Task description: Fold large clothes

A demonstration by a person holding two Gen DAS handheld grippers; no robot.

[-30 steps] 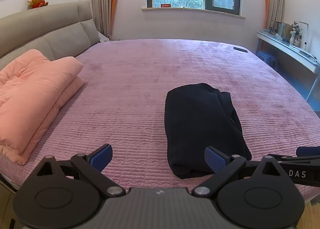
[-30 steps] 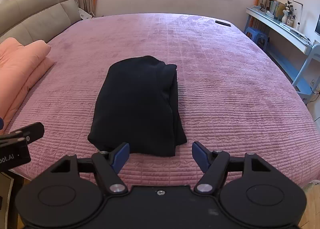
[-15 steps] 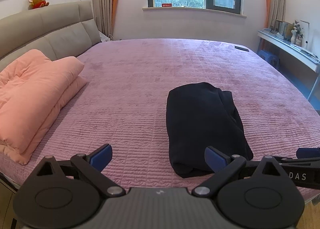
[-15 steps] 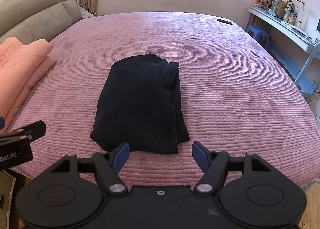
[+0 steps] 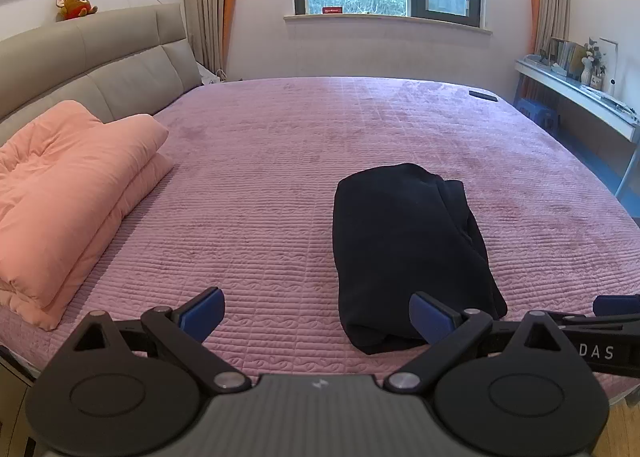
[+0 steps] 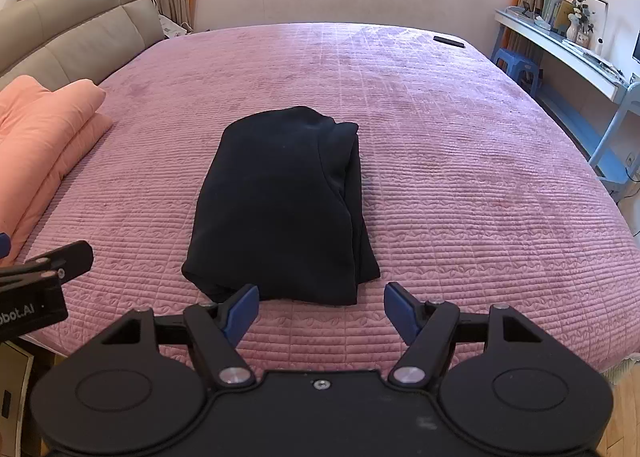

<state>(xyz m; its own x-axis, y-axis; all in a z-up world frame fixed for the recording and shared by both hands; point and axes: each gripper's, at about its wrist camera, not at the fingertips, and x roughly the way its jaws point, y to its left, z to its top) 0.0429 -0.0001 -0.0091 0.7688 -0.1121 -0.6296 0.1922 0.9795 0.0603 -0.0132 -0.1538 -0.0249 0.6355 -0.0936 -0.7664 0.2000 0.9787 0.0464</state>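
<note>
The dark garment (image 6: 280, 209) is lying folded on the bed (image 6: 480, 177), at twelve o'clock. Both the left gripper (image 5: 316, 315) and right gripper (image 6: 320, 307) are being held wide, empty. Folding is judged finished; withdrawal is being called for.

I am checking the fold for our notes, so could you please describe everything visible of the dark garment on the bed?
The dark garment is black or very dark navy, of soft, matte, thick-looking fabric. It lies folded into a compact oblong bundle, lengthwise away from the cameras, with layered edges and a bunched seam along its right side. It rests flat on the pink quilted bedspread, near the front edge. Nothing else touches it.
</note>
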